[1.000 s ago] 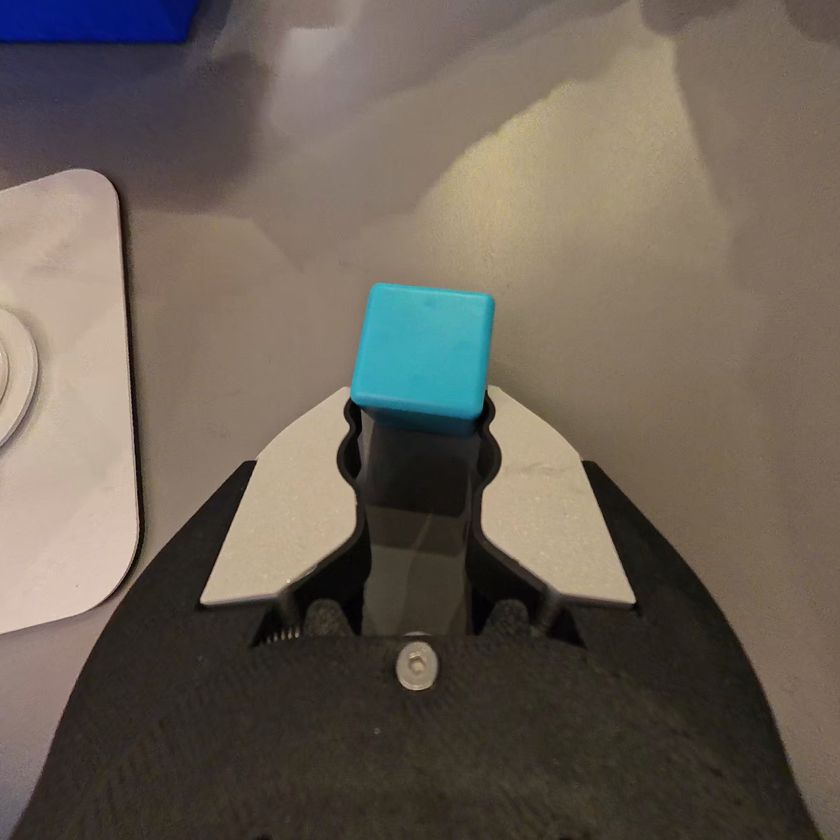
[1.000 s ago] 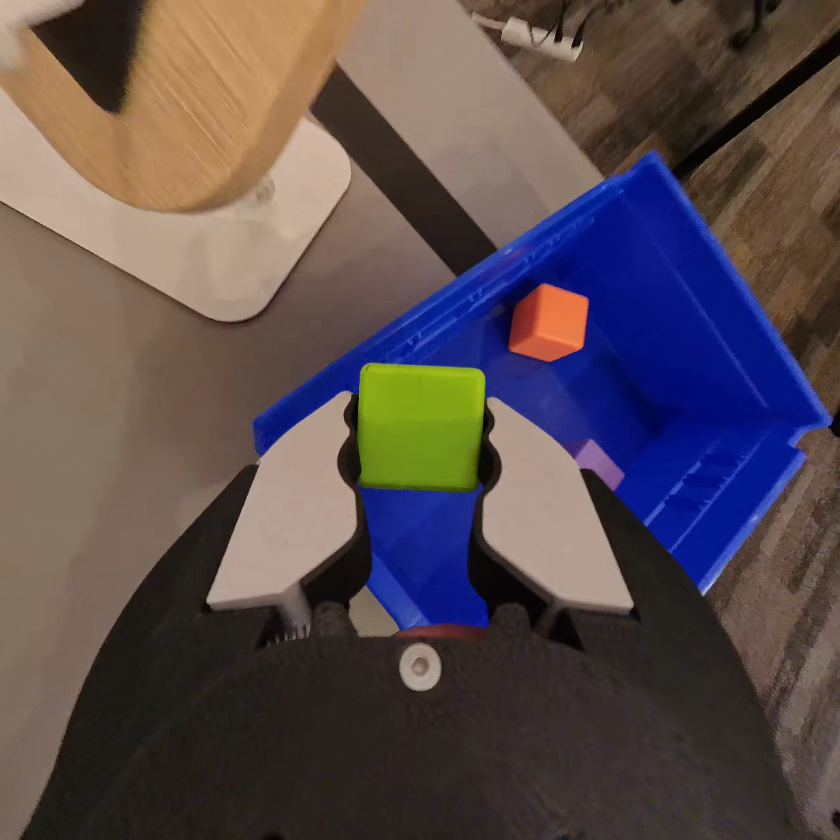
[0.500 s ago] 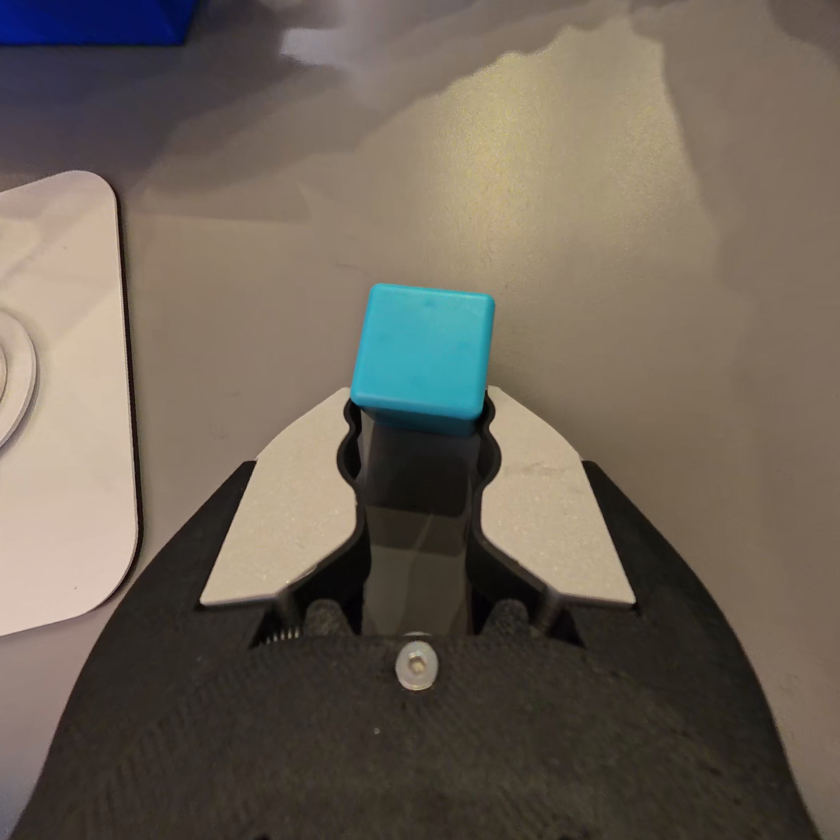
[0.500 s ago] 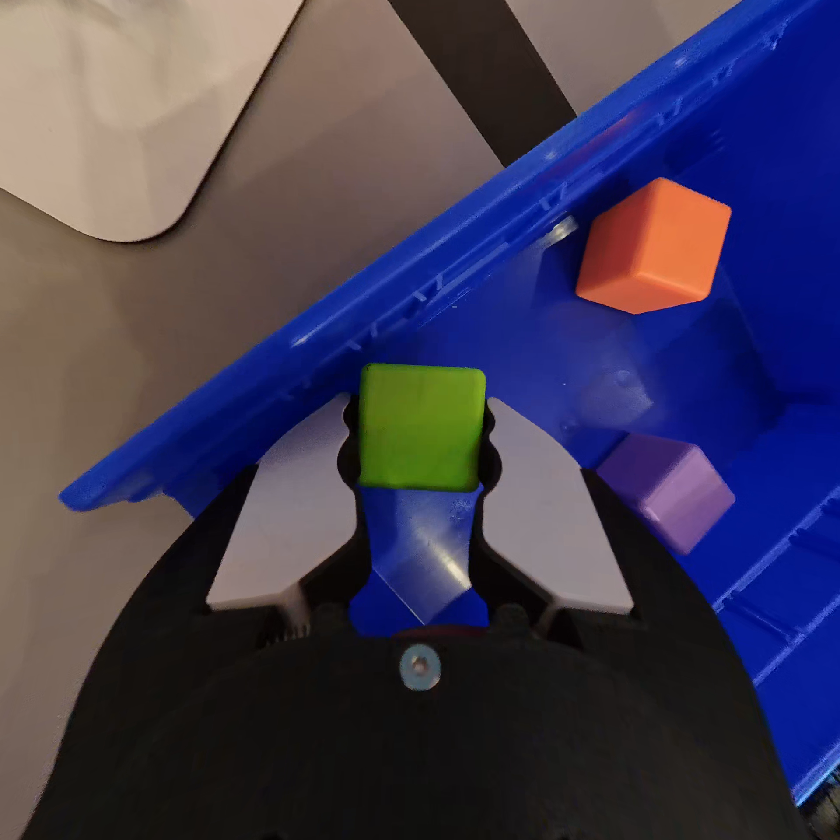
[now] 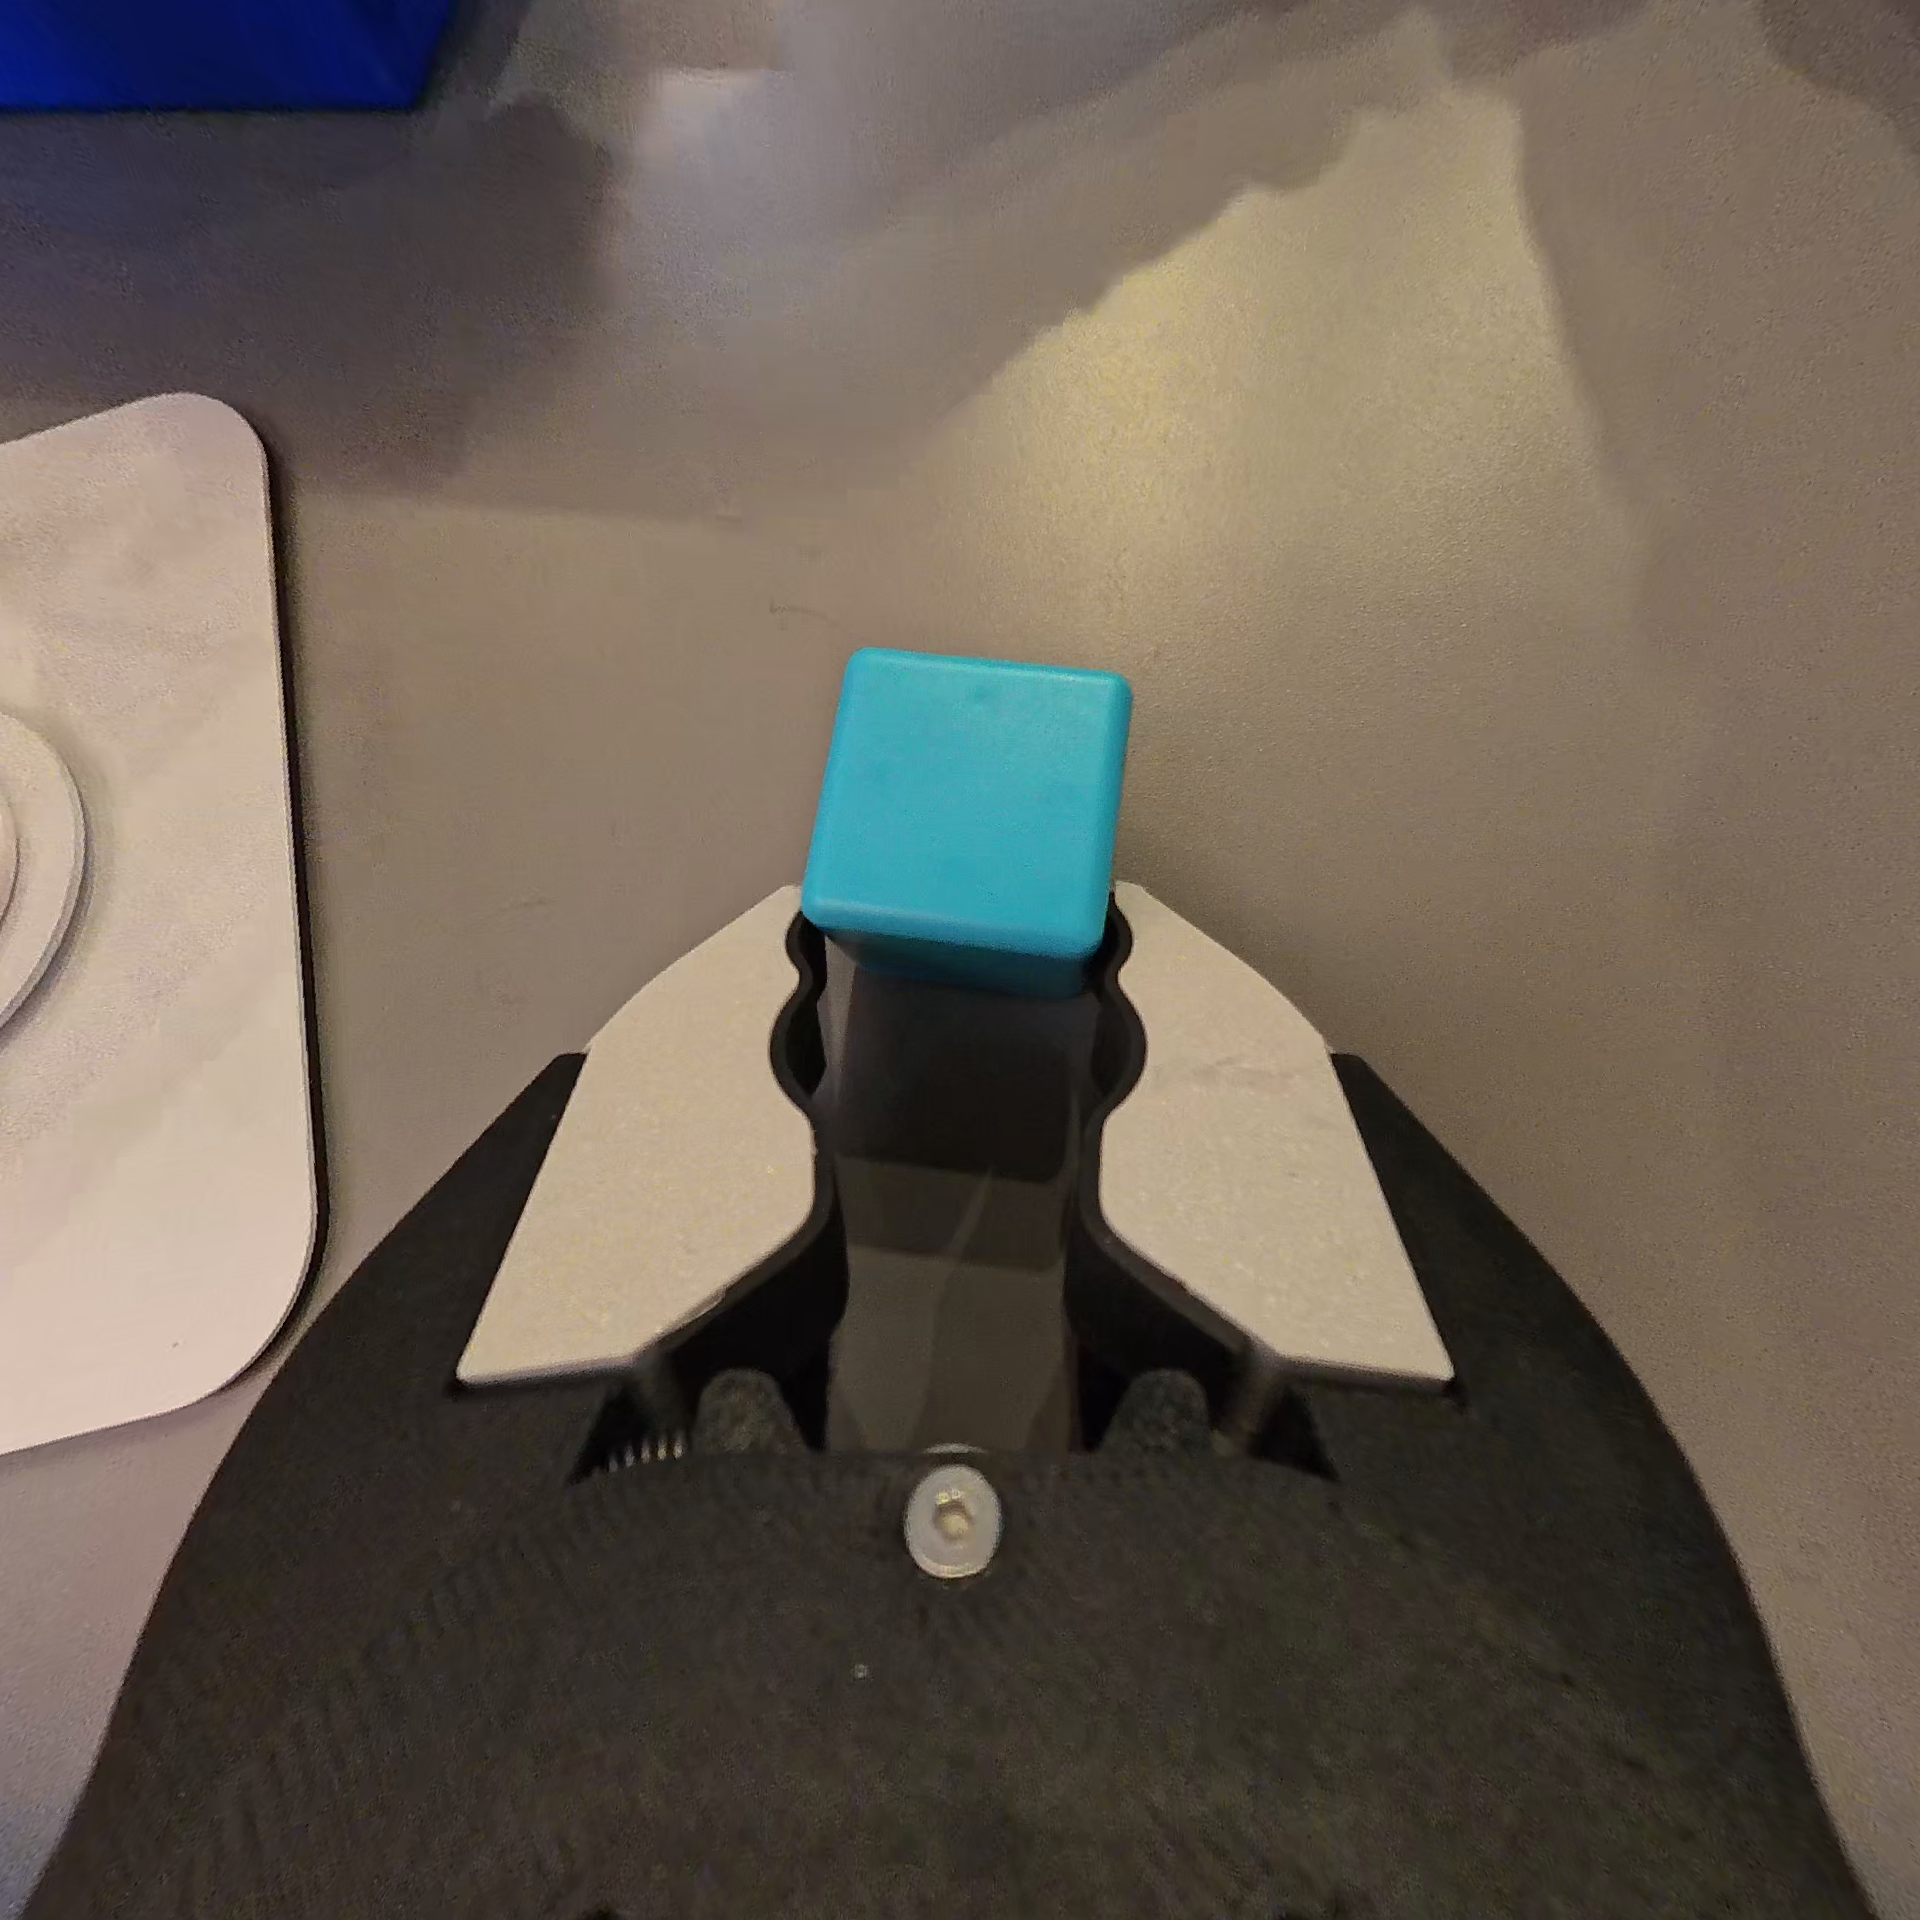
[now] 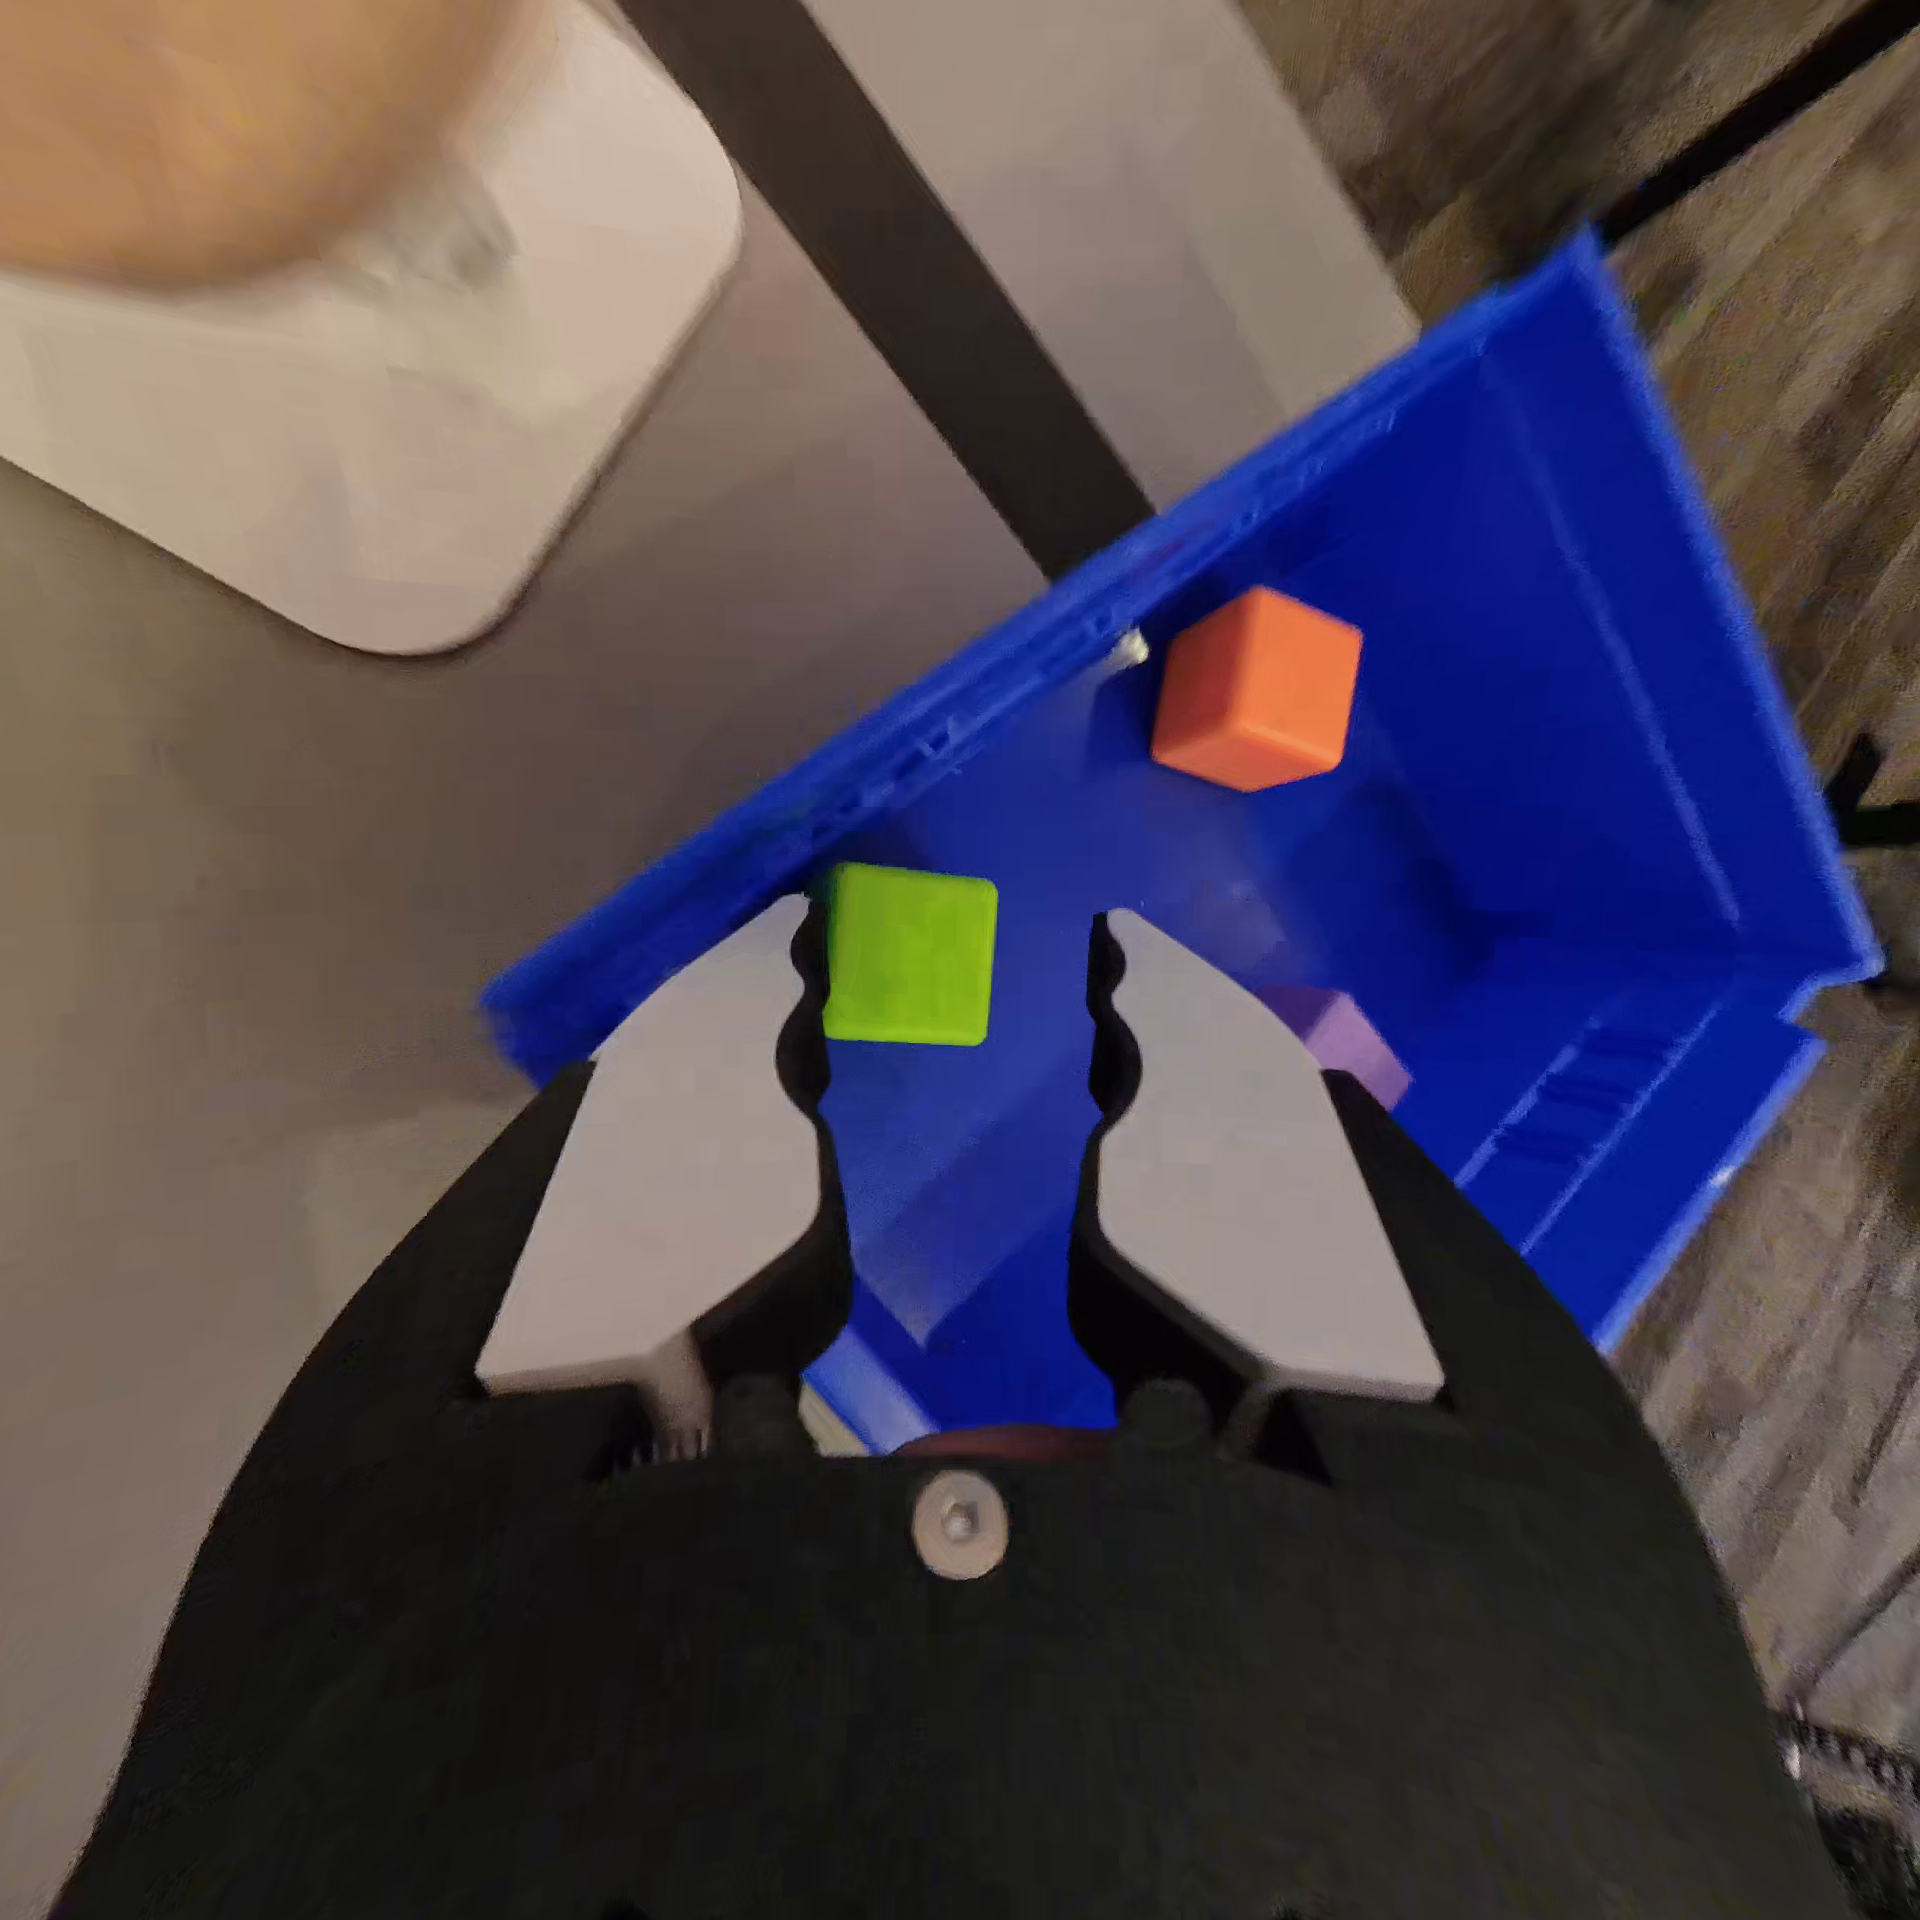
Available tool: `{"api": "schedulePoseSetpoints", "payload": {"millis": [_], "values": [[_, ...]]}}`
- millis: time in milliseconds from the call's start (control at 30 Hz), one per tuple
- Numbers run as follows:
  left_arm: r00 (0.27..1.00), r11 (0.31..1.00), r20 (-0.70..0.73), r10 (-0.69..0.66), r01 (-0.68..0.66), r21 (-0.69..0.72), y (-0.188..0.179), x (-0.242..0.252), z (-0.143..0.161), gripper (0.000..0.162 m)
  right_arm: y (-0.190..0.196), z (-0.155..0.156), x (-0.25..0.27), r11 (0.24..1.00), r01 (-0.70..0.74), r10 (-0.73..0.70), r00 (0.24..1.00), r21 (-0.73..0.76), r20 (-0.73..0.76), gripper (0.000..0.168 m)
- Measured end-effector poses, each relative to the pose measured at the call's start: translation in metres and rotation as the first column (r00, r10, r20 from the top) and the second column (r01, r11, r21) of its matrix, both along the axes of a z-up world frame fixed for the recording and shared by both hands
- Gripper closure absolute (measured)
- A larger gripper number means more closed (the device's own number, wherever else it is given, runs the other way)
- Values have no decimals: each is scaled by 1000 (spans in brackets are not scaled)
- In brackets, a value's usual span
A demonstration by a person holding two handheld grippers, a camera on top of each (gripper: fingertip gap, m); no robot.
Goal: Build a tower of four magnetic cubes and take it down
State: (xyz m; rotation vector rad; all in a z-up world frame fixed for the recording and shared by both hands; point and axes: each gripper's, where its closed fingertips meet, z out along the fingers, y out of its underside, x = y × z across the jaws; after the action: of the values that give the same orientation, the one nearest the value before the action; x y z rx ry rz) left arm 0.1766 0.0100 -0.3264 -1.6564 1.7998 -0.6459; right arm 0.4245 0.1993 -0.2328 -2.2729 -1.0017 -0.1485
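Observation:
My left gripper (image 5: 963, 906) is shut on a teal cube (image 5: 966, 810) and holds it over the grey table (image 5: 1403, 571). My right gripper (image 6: 951, 914) is open above a blue bin (image 6: 1621, 644). A green cube (image 6: 909, 956) lies free in the bin below the fingertips, close to the left finger (image 6: 675, 1143). An orange cube (image 6: 1252, 691) sits farther back in the bin. A purple cube (image 6: 1340, 1039) shows partly behind the right finger (image 6: 1247, 1195).
A white rounded base plate (image 6: 343, 416) lies on the table left of the bin, with a blurred wooden object (image 6: 187, 125) above it. The plate (image 5: 135, 935) and a bin corner (image 5: 208, 52) show in the left wrist view. Wood-pattern floor (image 6: 1766, 312) lies beyond the table edge. My hands' fingertips stand some 35 cm from each other.
My right gripper has opened and let go of the green cube, which now lies in the bin, and the gripper has drawn back from it. My left gripper still holds the teal cube.

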Motion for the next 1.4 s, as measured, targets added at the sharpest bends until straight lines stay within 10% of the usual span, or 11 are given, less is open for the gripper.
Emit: {"api": "schedulePoseSetpoints", "payload": {"millis": [500, 933, 1400], "values": [[990, 999, 138, 22, -15, -49, 3, -2, 20, 93, -86, 75, -118, 918, -371, 387, 916, 140, -110, 129], [983, 991, 140, 121, -112, -69, 21, -20, 21, 99, -176, -7, -234, 731, -677, 662, 734, -84, -151, 116], [986, 991, 107, 128, -122, -60, 23, -23, 16, 101, -178, -80, -254, 770, -602, 607, 793, -211, -47, 104]]}}
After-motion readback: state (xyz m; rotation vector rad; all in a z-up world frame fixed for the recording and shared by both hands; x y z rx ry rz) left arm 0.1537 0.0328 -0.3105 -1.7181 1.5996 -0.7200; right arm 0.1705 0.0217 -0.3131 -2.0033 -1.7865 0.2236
